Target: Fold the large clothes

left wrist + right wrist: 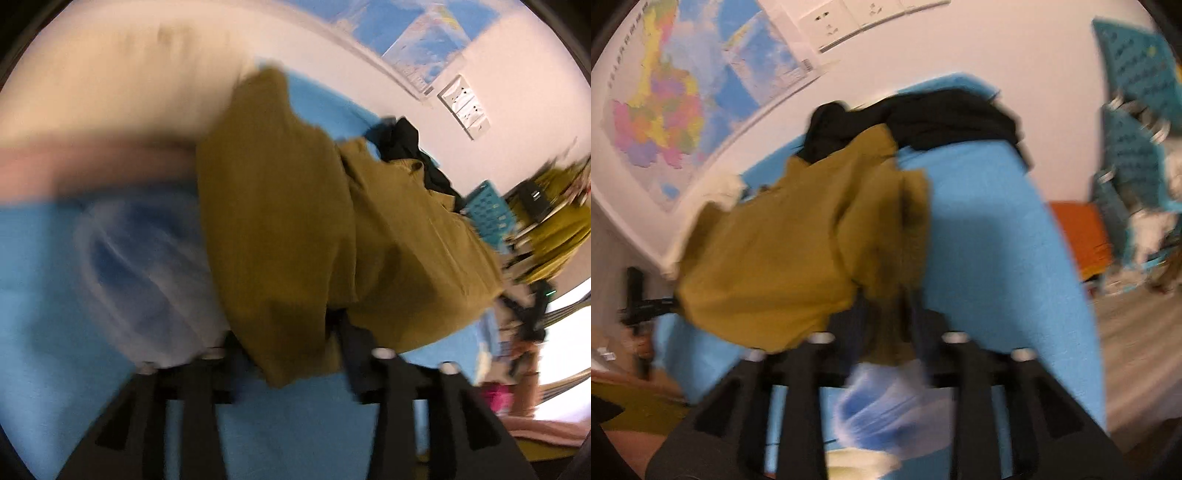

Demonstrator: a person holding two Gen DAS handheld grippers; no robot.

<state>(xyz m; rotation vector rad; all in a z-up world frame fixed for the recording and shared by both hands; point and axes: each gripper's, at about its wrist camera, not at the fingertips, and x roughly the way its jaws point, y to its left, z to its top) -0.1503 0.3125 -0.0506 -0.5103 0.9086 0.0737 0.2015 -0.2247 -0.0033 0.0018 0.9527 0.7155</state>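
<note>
An olive garment [295, 221] lies bunched on a blue-covered surface [55, 295]. In the left wrist view its near corner hangs between the fingers of my left gripper [290, 328], whose jaws stand apart, so it reads as open around the cloth. The same olive garment [775, 258] fills the right wrist view above the blue surface [997, 240]. A fold of it drops between the fingers of my right gripper [886, 310], also apart. Both views are blurred, so pad contact is unclear. A black garment [942, 118] lies heaped behind the olive one.
A blurred pale blue-and-white thing [140, 266] sits left of the cloth; a similar pale blur [886, 406] shows below my right fingers. A wall map [665, 110] and sockets [827, 22] are behind. Teal crates [1137, 74] and an orange object [1082, 236] stand to the right.
</note>
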